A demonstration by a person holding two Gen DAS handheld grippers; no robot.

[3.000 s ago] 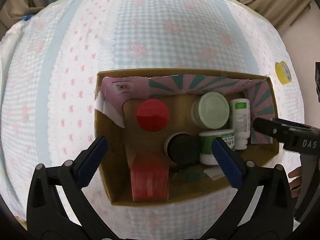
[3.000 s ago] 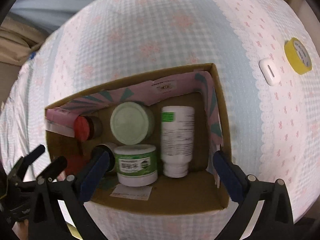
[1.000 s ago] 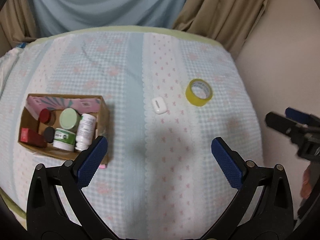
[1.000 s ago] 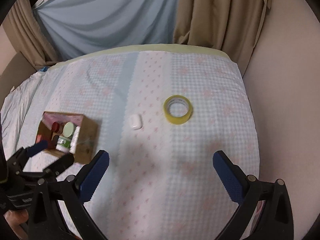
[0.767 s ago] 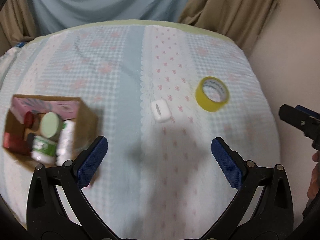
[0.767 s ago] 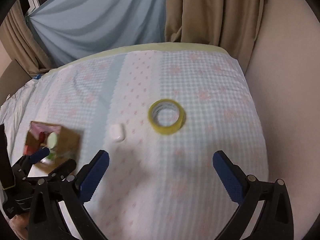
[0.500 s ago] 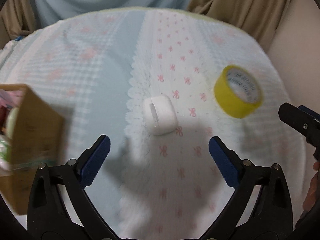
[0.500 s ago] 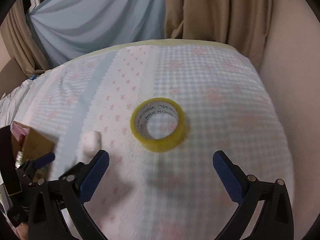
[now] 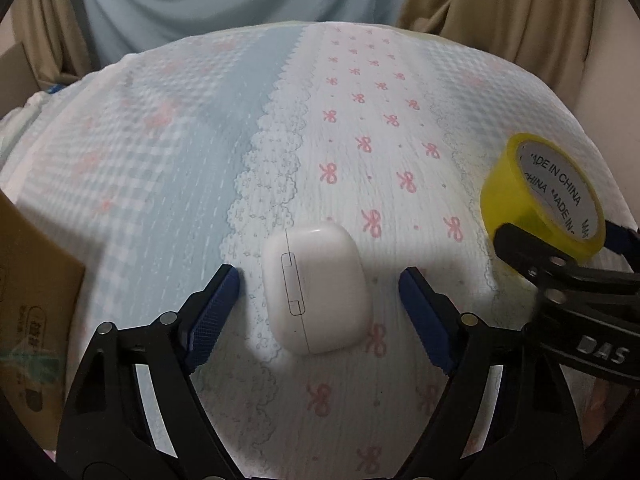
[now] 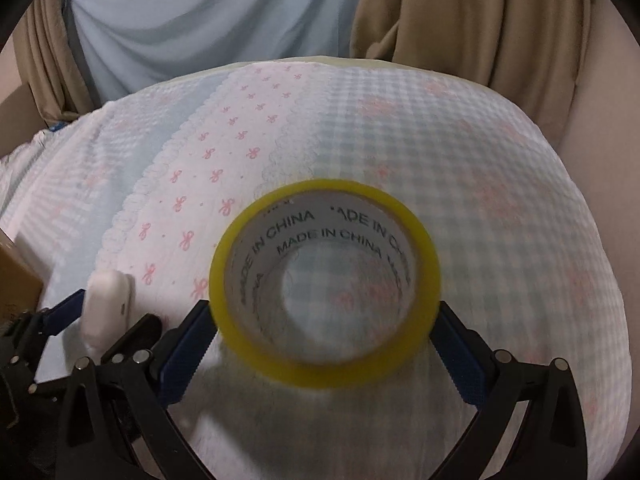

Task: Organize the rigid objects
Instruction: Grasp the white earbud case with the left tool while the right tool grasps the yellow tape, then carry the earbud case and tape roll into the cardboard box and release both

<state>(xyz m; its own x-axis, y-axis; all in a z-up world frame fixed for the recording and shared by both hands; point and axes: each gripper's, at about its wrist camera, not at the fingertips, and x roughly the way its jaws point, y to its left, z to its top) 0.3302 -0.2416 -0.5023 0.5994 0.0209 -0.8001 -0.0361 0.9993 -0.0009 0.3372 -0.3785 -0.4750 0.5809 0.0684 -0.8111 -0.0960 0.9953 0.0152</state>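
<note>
A white earbuds case (image 9: 316, 288) lies flat on the patterned bedspread. My left gripper (image 9: 320, 292) is open, one finger on each side of the case, with gaps to both. The case also shows in the right wrist view (image 10: 106, 304). A yellow tape roll (image 10: 324, 280) lies flat on the spread. My right gripper (image 10: 322, 332) is open, its blue pads at the roll's two sides; whether they touch it I cannot tell. The roll also shows at the right edge of the left wrist view (image 9: 540, 196), with the right gripper's fingers around it.
A cardboard box's corner (image 9: 36, 300) stands at the left, close to my left gripper. Blue and beige curtains (image 10: 240, 12) hang behind the bed. A pale wall (image 10: 608, 80) borders the bed on the right.
Both grippers left the cardboard box, moved right and came down low. The left now straddles the earbuds case and the right straddles the tape roll. The left jaws have narrowed.
</note>
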